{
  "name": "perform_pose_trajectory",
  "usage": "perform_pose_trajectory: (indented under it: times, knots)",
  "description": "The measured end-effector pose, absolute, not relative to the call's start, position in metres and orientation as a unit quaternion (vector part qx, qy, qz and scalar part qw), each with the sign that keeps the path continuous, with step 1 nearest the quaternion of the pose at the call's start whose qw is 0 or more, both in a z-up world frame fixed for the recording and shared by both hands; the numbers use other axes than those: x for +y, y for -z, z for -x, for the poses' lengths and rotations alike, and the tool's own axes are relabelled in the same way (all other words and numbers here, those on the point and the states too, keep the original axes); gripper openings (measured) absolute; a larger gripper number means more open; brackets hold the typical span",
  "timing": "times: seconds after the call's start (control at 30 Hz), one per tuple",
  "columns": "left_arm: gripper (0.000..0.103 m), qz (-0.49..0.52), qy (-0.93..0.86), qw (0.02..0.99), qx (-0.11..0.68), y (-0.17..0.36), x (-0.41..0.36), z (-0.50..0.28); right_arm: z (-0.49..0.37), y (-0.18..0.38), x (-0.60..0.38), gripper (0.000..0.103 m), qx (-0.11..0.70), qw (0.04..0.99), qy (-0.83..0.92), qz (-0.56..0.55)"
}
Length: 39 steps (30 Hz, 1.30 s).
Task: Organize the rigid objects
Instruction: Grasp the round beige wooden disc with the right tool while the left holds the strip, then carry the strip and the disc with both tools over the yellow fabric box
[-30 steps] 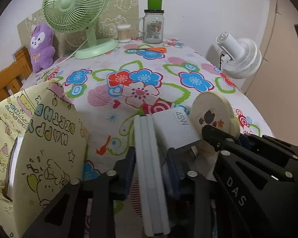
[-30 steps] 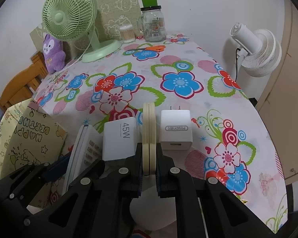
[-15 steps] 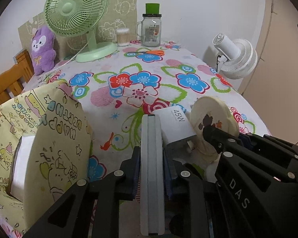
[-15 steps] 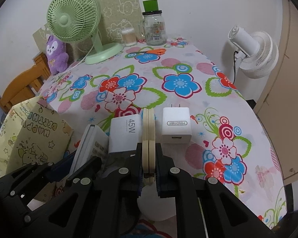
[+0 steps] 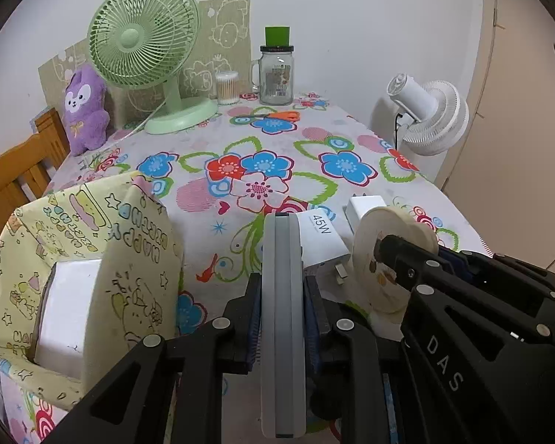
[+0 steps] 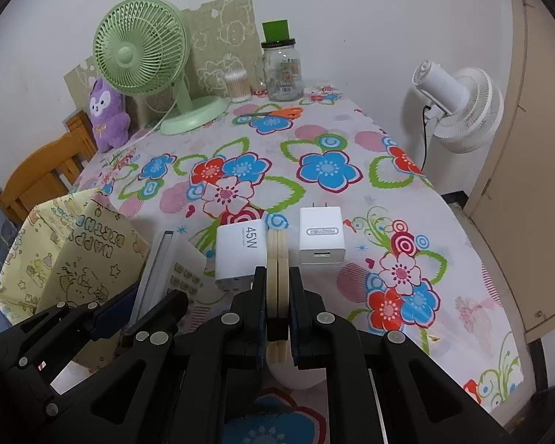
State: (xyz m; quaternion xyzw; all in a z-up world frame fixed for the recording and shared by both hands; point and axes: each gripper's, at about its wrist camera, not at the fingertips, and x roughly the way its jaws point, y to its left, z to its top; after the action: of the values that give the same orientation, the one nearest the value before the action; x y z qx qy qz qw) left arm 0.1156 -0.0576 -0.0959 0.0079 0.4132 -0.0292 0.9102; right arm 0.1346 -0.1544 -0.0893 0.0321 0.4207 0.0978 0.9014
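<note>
Looking along the left wrist view first: the left gripper (image 5: 282, 318) is clamped on a flat grey-white calculator (image 5: 282, 314), held edge-on so only its thin side shows between the blue pads; gripping across the thickness is probably what keeps it from twisting. To its left stands the yellow gift bag (image 5: 92, 259), mouth open with a white box (image 5: 68, 314) inside, likely the destination for the sorted items. Right of the calculator lies the 45W charger (image 5: 320, 240) on the floral tablecloth (image 5: 240, 140), and beyond it the right gripper (image 5: 392, 255) pinches a round cream disc (image 5: 381, 255), whose decorated face is visible only here. Switching to the right wrist view: the right gripper (image 6: 278, 303) is closed on that disc (image 6: 277, 273), seen edge-on as two stacked layers, a detail the other view hides. This view also shows the calculator's keypad (image 6: 183, 277) in the left gripper (image 6: 144, 307), and a second white charger (image 6: 321, 238) lying free just right of the disc, barely visible from the left. Both held items appear clear of the table.
</note>
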Motion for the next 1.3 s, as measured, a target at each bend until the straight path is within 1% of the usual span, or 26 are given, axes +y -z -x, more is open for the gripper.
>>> perform_pose_trajectory:
  times: [0.4,1.3]
  knots:
    - [0.02,-0.019,0.036,0.918,0.394,0.075,-0.061,-0.102,-0.118,0.067,-0.153,0.013,0.403,0.911,-0.087,-0.025]
    - [0.02,-0.04,0.051,0.923,0.38,0.036,-0.059,-0.075,-0.088,0.023,-0.147,0.013,0.389,0.919,-0.057,0.003]
